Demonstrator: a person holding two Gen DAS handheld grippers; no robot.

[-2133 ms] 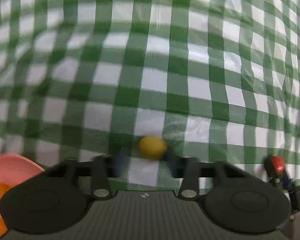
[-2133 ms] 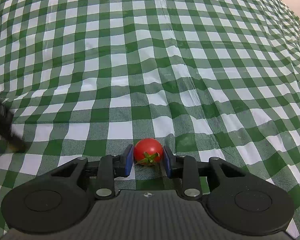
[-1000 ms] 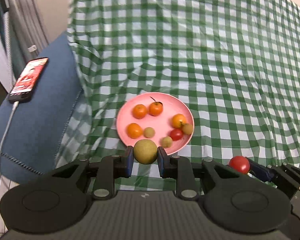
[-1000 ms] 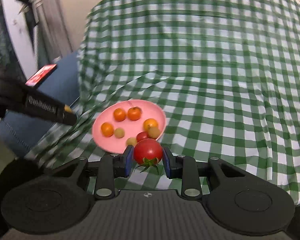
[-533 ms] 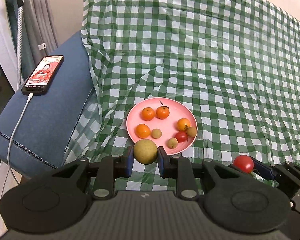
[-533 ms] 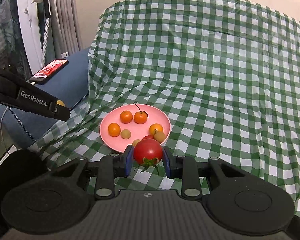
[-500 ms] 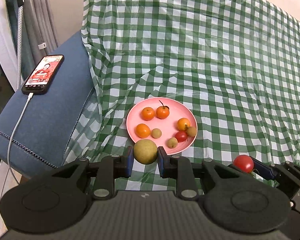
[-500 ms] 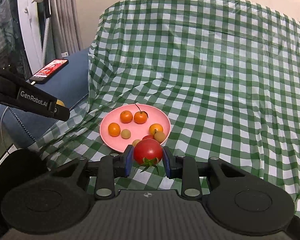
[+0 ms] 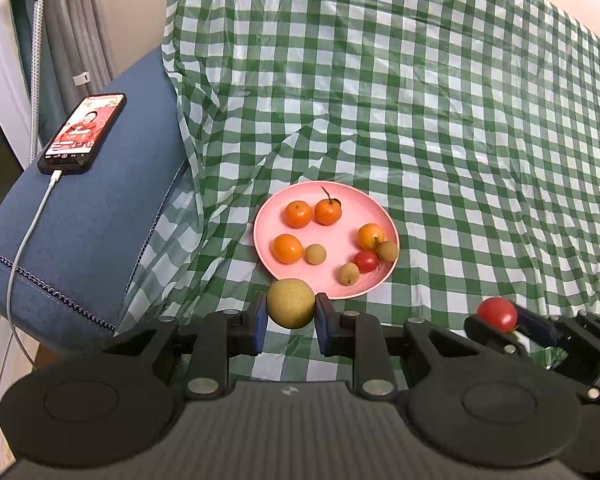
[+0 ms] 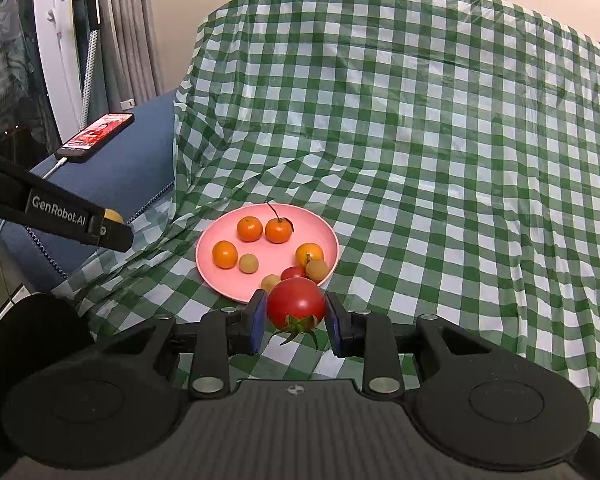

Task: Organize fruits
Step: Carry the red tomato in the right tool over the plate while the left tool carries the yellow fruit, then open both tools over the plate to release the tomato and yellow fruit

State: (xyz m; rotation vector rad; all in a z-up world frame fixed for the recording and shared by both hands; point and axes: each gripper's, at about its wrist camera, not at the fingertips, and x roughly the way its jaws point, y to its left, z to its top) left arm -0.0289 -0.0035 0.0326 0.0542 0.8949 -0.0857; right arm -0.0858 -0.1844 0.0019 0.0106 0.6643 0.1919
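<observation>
Jaws, left gripper [image 9: 291,320]: clenched on a round yellow-green fruit [image 9: 291,303], held in the air just short of the near rim of the pink plate [image 9: 270,200].
Jaws, right gripper [image 10: 296,326]: clenched on a red tomato [image 10: 296,302], held above the checked cloth [image 10: 420,140] near the plate's front edge; green calyx hangs downward, toward the camera.

Plate contents: four orange fruits, three small tan fruits, one small red tomato. Bare patches show at the centre and along the left side.

Surface: draped in the green-and-white cloth, wrinkled to the left of the plate. Blue cushion [image 9: 100,200] beside it carries a phone [image 9: 83,132] on a charging cable.

Step in hand, by judgement: carry phase, both fruits lifted and facing the plate, neither yet delivered.

Next move calls for: advancing each gripper over a bare patch, lowering close to the plate, then parting the jaws gently so the round fruit does not roll off or knock its neighbours. Going one at a time would keep the grippers from crowding each other.

Orientation: both held fruits are near-spherical, with no marked long axis; the tomato's stem-to-base line runs roughly vertical, stem end down.
</observation>
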